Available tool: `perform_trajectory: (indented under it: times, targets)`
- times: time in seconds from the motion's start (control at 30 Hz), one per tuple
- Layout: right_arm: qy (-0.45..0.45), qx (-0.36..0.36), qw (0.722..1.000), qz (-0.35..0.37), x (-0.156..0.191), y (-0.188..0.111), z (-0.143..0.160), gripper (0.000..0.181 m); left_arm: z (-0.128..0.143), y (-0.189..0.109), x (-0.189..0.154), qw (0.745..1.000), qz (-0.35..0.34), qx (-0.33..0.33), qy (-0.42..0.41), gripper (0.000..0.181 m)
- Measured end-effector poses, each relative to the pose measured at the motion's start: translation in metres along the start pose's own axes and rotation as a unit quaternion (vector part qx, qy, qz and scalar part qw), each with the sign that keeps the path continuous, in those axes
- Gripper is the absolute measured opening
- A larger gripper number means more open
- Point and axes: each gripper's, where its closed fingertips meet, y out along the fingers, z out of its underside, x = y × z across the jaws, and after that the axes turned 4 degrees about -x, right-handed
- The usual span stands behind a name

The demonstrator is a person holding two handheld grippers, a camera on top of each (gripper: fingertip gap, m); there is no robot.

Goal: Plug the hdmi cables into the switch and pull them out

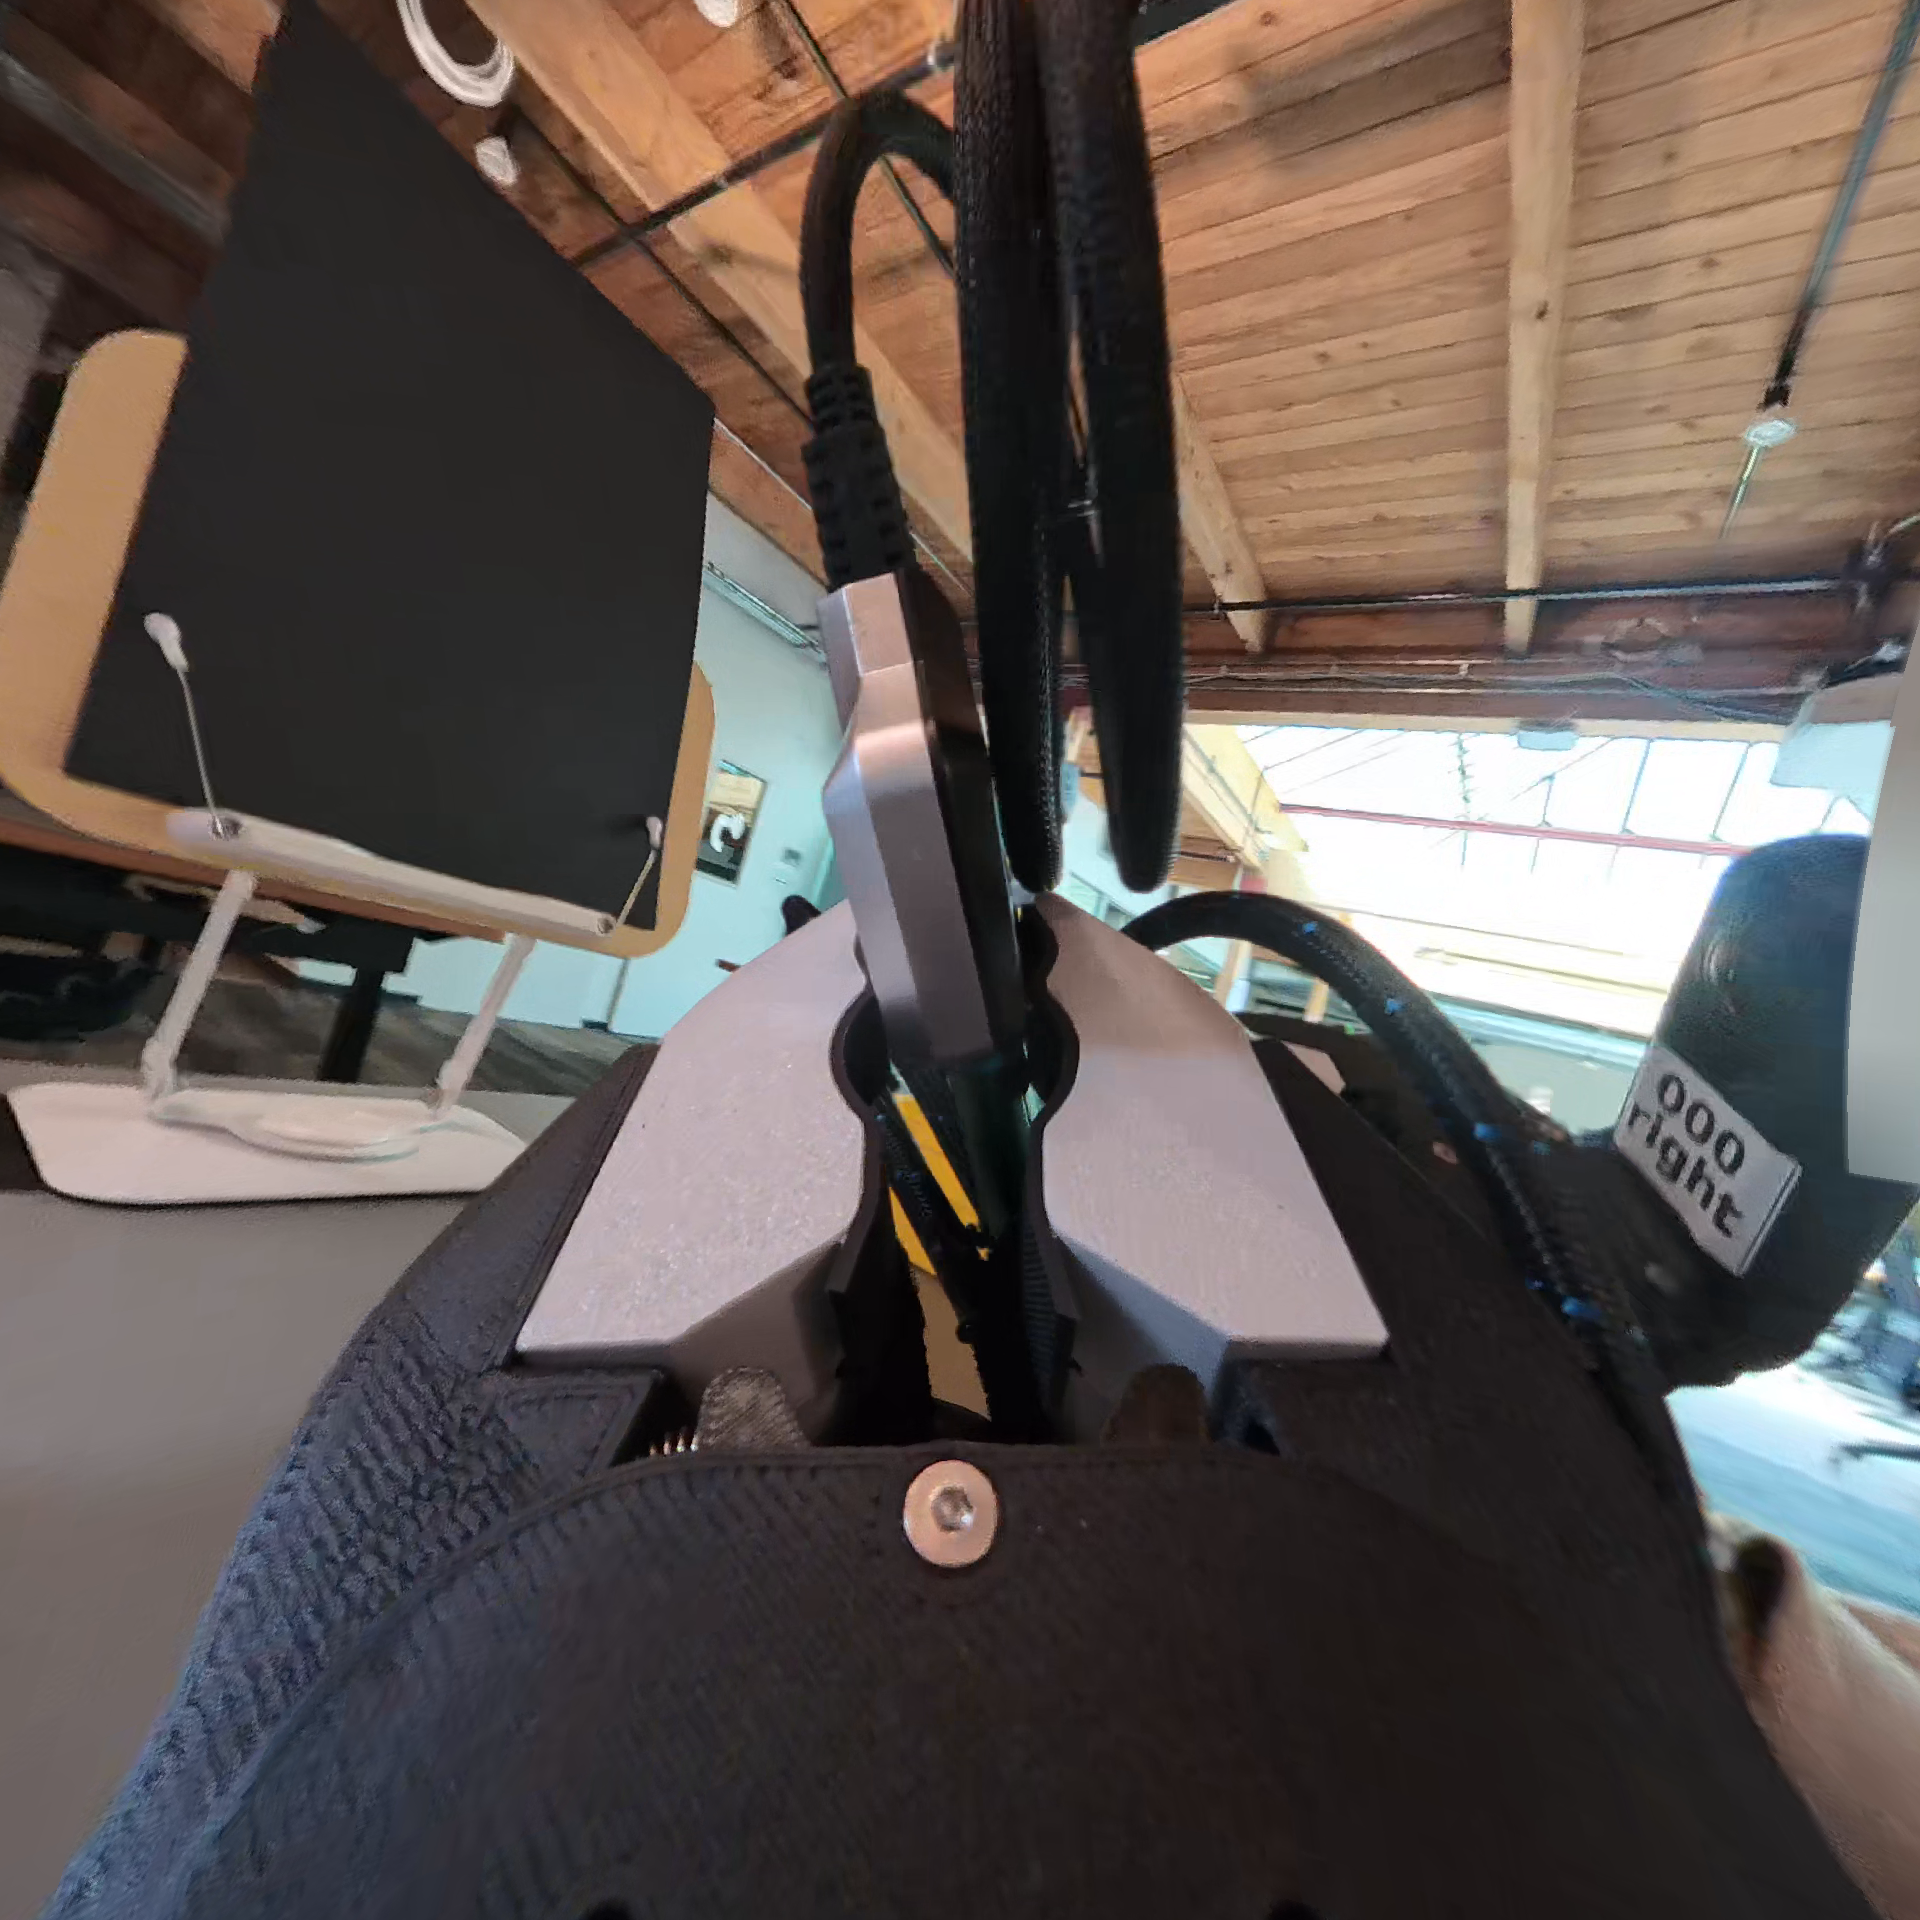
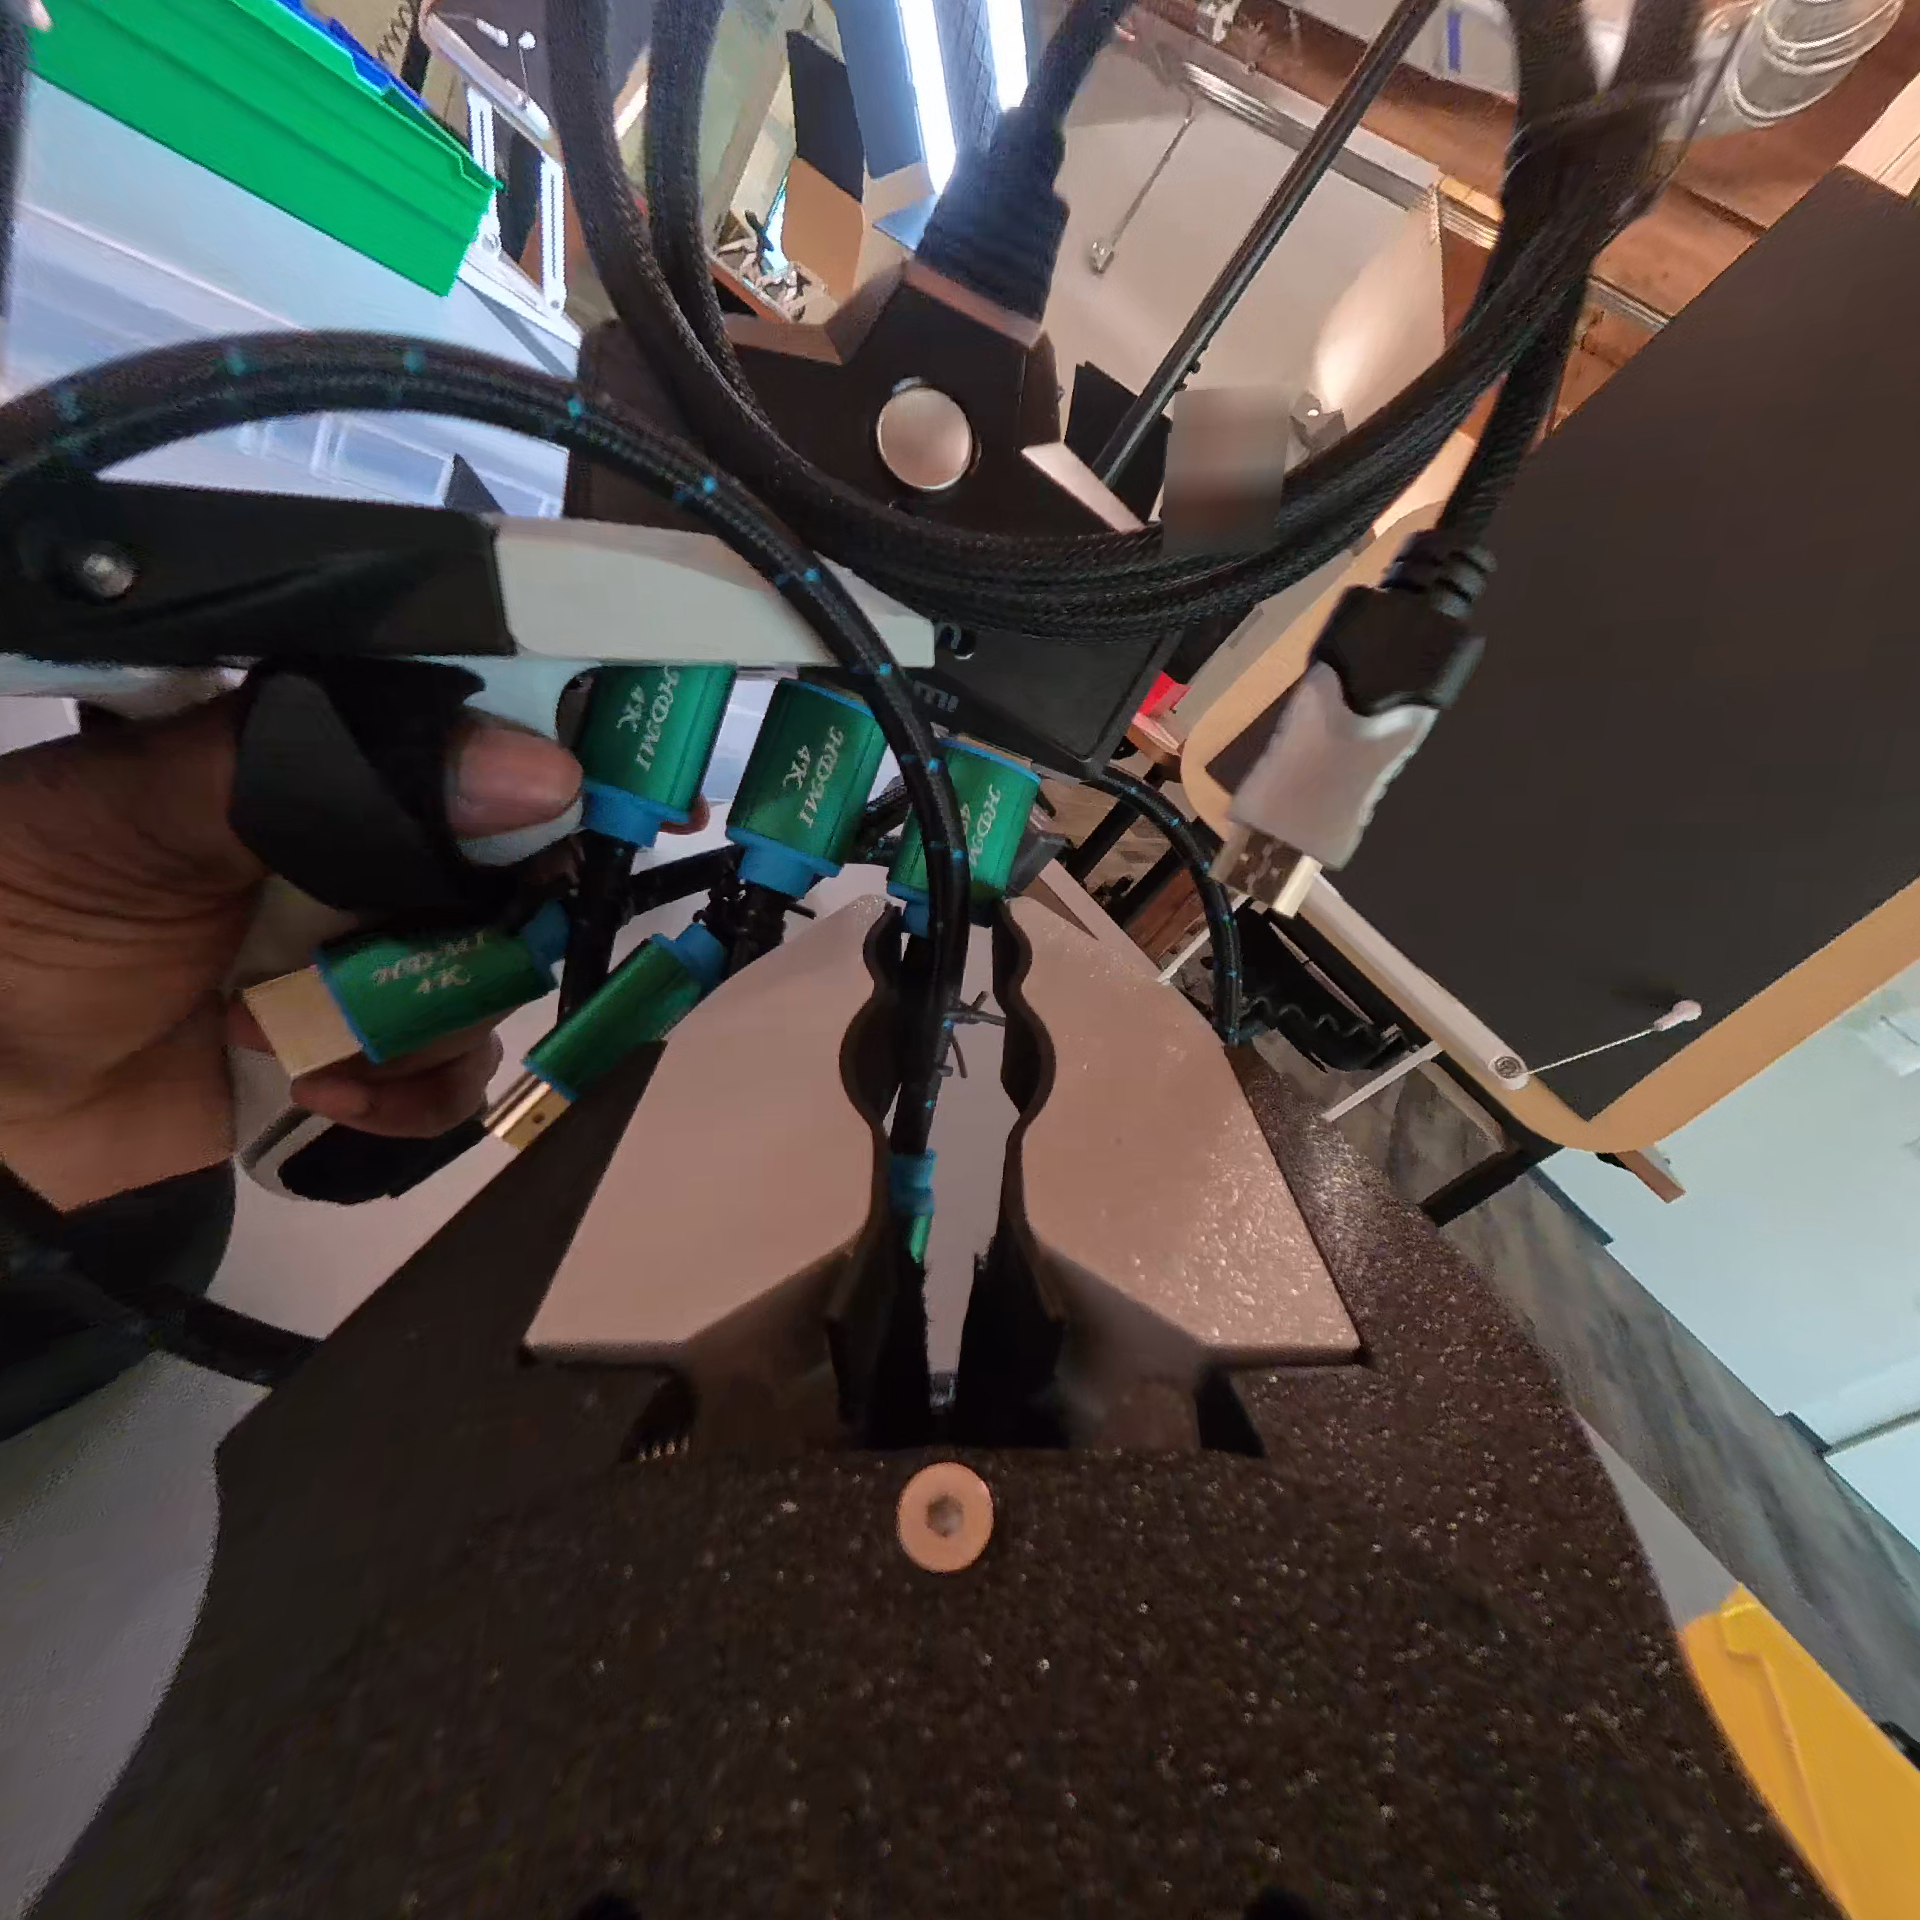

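The HDMI switch [image 2: 1049, 665], a flat black box, hangs in the air, clamped between the fingers of the left gripper [image 1: 1023, 920]; in the left wrist view it shows edge-on as a grey and black slab [image 1: 899, 821] rising from those closed fingers. Three green HDMI plugs [image 2: 805, 779] sit in a row along its lower edge. The right gripper [image 2: 940, 920] has its fingers closed on the braided black cable [image 2: 914, 1049] just below the third green plug [image 2: 971, 821]. Two more green plugs [image 2: 436, 982] hang loose to the left, near a gloved hand [image 2: 156, 935] that holds the left gripper's handle. A thicker black cable [image 1: 847, 457] enters the top of the switch, and loops of braided cable [image 1: 1101, 416] dangle around it. A silver-and-black plug [image 2: 1340, 748] hangs free at the right. Behind stands a black board [image 1: 405, 520] on a white stand [image 1: 260, 1132], which rests on the grey bench [image 1: 187, 1403].
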Motion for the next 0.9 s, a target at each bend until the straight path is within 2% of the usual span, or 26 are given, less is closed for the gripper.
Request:
perform_trajectory:
  times: [0.07, 0.1, 0.13, 0.17, 0.27, 0.37, 0.43, 0.47, 0.5, 0.53, 0.57, 0.6, 0.67, 0.73, 0.8, 0.9]
  targets:
    - [0.001, 0.017, 1.000, -0.011, -0.003, 0.004, -0.001, 0.020, 0.001, 0.001, -0.005, 0.999, 0.001, 0.000, 0.038, 0.021]
    - [-0.001, 0.028, 1.000, -0.015, -0.005, 0.006, 0.001, 0.027, 0.002, 0.000, -0.005, 0.999, 0.002, 0.009, 0.049, 0.022]
    - [-0.004, 0.036, 0.999, -0.017, -0.007, 0.006, 0.003, 0.037, 0.004, 0.000, -0.005, 0.999, 0.006, 0.020, 0.049, 0.022]
    - [-0.004, 0.041, 0.999, -0.033, -0.006, 0.006, 0.005, 0.038, 0.006, 0.000, -0.004, 0.999, 0.012, 0.026, 0.032, 0.022]
    - [0.021, 0.026, 0.996, -0.084, 0.003, 0.006, 0.005, 0.024, 0.009, 0.000, -0.005, 0.998, 0.035, 0.038, -0.020, 0.022]
    - [0.075, 0.016, 0.992, -0.104, 0.009, 0.007, 0.006, 0.022, 0.004, -0.002, -0.005, 0.999, 0.011, 0.020, 0.027, 0.021]
    - [0.057, 0.015, 0.995, -0.080, 0.013, 0.008, 0.005, 0.021, -0.003, -0.004, -0.002, 0.999, -0.008, 0.006, 0.051, 0.021]
    - [0.034, 0.027, 0.997, -0.068, 0.017, 0.008, 0.010, 0.017, -0.019, -0.009, 0.008, 0.998, -0.038, -0.039, 0.043, 0.022]
    - [-0.008, 0.106, 0.990, -0.094, 0.036, 0.004, 0.042, 0.017, -0.047, -0.019, 0.028, 0.990, -0.085, -0.109, 0.026, 0.020]
    - [-0.040, 0.128, 0.985, -0.110, 0.054, -0.003, 0.069, 0.017, -0.071, -0.032, 0.048, 0.981, -0.115, -0.154, 0.009, 0.021]
    - [-0.031, 0.130, 0.985, -0.108, 0.064, -0.013, 0.083, 0.017, -0.084, -0.040, 0.057, 0.978, -0.115, -0.172, -0.006, 0.020]
    - [-0.005, 0.109, 0.989, -0.096, 0.059, -0.019, 0.076, 0.017, -0.083, -0.041, 0.056, 0.982, -0.097, -0.162, -0.016, 0.021]
    - [0.036, 0.065, 0.995, -0.066, 0.029, -0.020, 0.052, 0.017, -0.070, -0.035, 0.048, 0.987, -0.082, -0.135, -0.009, 0.022]
    - [0.064, 0.033, 0.995, -0.071, 0.009, -0.021, 0.035, 0.018, -0.062, -0.026, 0.035, 0.993, -0.048, -0.109, 0.008, 0.022]
    - [0.063, 0.022, 0.996, -0.059, -0.012, -0.026, 0.027, 0.018, -0.053, -0.020, 0.020, 0.996, -0.017, -0.075, 0.043, 0.021]
    - [0.066, 0.016, 0.997, -0.036, -0.038, -0.037, 0.017, 0.018, -0.046, -0.018, 0.013, 0.997, -0.007, -0.070, 0.045, 0.022]
